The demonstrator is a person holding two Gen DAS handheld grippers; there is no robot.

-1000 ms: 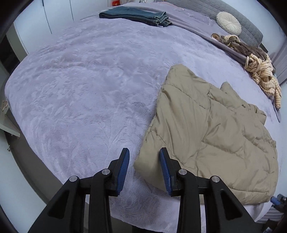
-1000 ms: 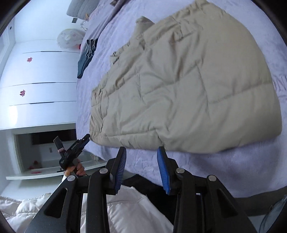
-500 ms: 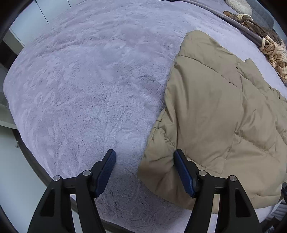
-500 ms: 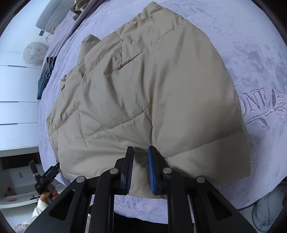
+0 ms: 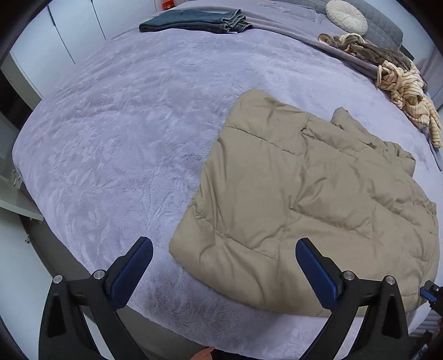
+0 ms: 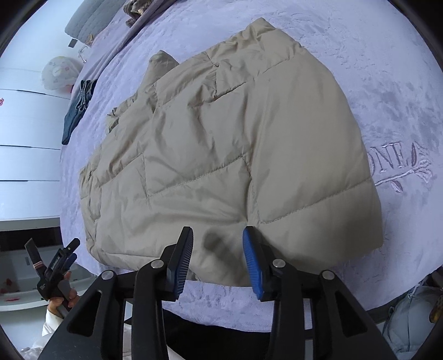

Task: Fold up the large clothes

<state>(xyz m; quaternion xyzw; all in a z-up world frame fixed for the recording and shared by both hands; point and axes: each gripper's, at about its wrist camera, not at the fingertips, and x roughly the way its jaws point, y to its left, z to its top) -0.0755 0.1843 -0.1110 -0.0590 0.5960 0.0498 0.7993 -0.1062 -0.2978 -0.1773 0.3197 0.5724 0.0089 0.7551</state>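
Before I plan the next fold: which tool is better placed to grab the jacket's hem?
Right. The right tool hangs open directly over the beige jacket hem; the left tool sits off its corner.

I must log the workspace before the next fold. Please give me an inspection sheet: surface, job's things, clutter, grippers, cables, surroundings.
Surface: lilac plush bedspread with embroidered lettering, covering the bed.
Job's things: beige quilted puffer jacket lying flat near the bed's front edge, partly folded.
Clutter: folded dark blue jeans, round cream cushion, cream striped garment heap, brown patterned garment.
Grippers: left gripper open wide at the jacket's corner; right gripper open over the jacket's hem; neither holds cloth.
Cables: nothing seen.
Surroundings: white wardrobe doors, grey quilted headboard.
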